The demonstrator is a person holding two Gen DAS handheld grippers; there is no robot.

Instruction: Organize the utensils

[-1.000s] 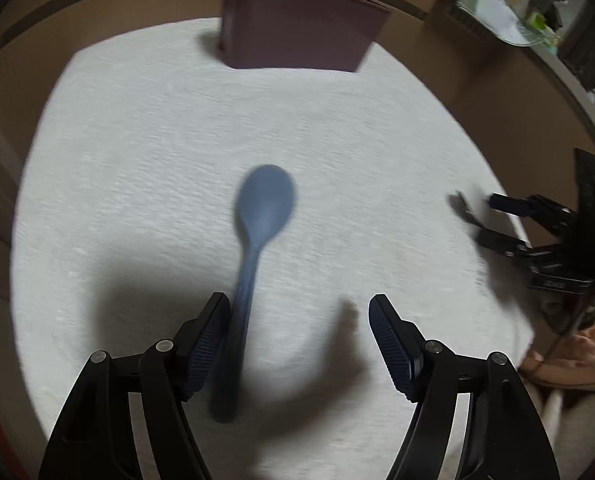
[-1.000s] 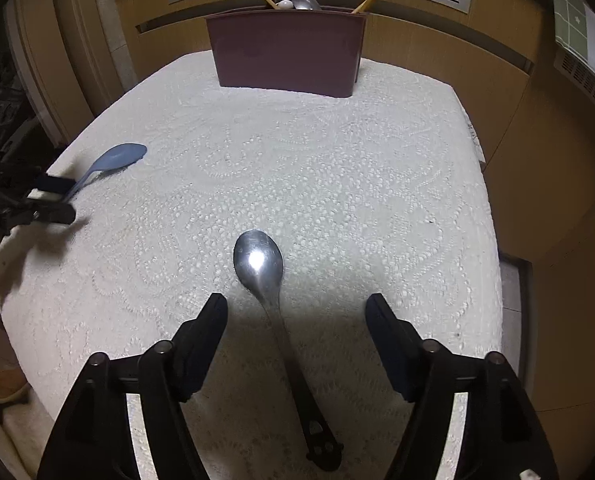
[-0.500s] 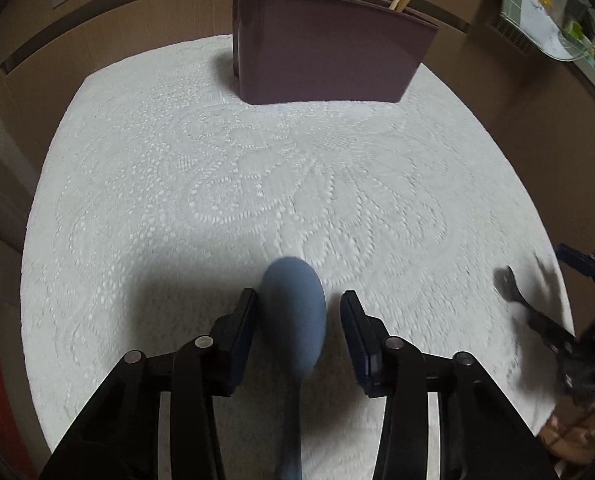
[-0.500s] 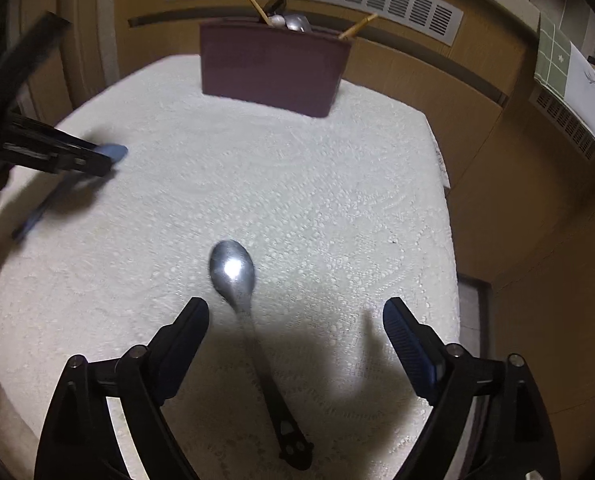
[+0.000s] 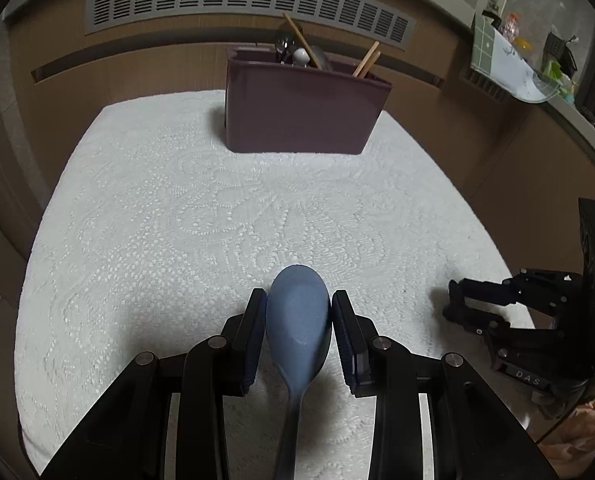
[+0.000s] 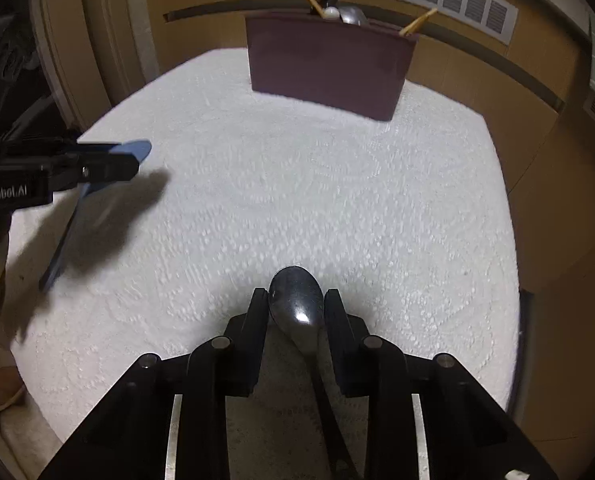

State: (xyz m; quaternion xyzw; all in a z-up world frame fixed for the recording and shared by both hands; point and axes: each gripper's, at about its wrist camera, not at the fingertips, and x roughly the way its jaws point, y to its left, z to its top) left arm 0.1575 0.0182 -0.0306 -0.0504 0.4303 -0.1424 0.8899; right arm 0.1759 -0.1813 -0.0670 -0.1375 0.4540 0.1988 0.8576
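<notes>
My left gripper (image 5: 298, 300) is shut on the bowl of a blue spoon (image 5: 297, 320) and holds it above the white cloth. In the right wrist view the left gripper (image 6: 109, 164) and the blue spoon (image 6: 63, 240) show at the left, the handle hanging down. My right gripper (image 6: 296, 298) is shut on the bowl of a metal spoon (image 6: 297, 308); its handle runs back under the gripper. A dark purple utensil holder (image 5: 301, 116) stands at the table's far side, also seen in the right wrist view (image 6: 329, 68), with chopsticks and spoons in it.
A white lace tablecloth (image 5: 237, 220) covers the table. A wooden wall panel with a vent grille (image 5: 245, 0) rises behind the holder. The right gripper (image 5: 457, 300) shows at the table's right edge in the left wrist view. A cluttered counter (image 5: 529, 76) lies far right.
Both grippers have closed on their spoon bowls. The left gripper has lifted the blue spoon off the cloth. The right gripper moved forward over the metal spoon and shut on it.
</notes>
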